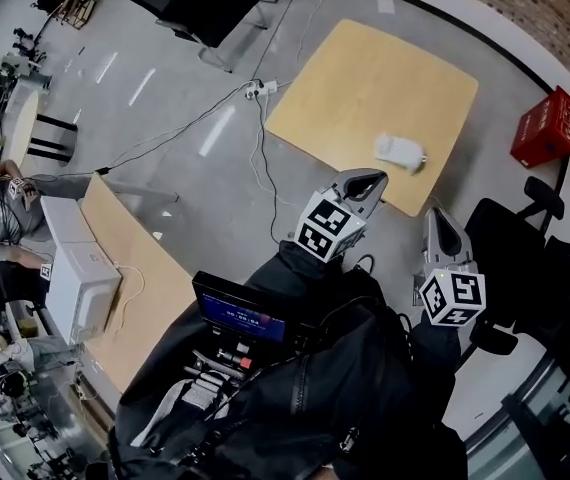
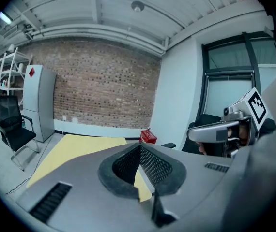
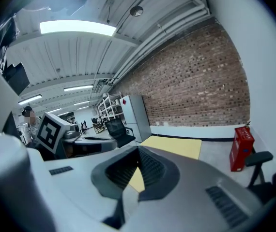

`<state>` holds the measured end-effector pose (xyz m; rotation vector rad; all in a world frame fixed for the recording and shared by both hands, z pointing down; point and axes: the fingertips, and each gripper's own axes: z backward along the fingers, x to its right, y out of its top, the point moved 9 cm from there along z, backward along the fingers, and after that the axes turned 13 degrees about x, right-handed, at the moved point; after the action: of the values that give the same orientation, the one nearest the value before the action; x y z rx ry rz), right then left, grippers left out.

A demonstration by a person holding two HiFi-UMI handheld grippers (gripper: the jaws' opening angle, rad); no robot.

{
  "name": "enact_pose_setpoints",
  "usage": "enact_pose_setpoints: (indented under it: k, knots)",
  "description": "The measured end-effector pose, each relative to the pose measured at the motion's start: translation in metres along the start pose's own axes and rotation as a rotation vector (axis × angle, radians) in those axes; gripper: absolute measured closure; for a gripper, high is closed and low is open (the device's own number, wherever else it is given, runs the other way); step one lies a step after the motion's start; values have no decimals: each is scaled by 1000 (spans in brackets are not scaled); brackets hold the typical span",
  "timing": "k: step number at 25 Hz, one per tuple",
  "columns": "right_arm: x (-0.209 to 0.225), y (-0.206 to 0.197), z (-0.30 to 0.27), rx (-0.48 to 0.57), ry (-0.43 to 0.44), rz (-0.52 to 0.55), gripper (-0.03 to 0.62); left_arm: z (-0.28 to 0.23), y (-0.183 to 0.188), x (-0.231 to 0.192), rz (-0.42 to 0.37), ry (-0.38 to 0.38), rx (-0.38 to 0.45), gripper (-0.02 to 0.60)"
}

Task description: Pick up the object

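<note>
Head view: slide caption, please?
Both shut, left gripper and right gripper point toward a white object on the wooden table.

I am reading no words, numbers or brand names anywhere. I am seeing only black-and-white square code patterns on the white marker cube [image 1: 330,226] of the left gripper [image 1: 370,179] and on the second white marker cube [image 1: 453,298] of the right gripper [image 1: 435,215]; they are carrying no letters. A small red diamond sign [image 2: 31,72] is sitting on the tall grey cabinet [image 2: 38,105] by the brick wall [image 2: 104,86], too small for any print to show. The dark screen with a blue panel [image 1: 243,316], low in the head view, is showing pale lines that I am failing to make out.
</note>
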<state>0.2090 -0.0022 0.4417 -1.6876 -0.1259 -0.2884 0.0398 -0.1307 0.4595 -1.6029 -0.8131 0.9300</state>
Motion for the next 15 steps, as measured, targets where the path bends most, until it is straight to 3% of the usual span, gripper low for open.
enact_pose_setpoints:
  k: [10,15]
  knots:
    - [6,-14,-19,-60,-52,-9,589,-28,-47,-25,-49,-26,-123,581]
    - [10,-26,-32,-105,-57,-23,589,-43,-74,-40,-127,-27,-203,581]
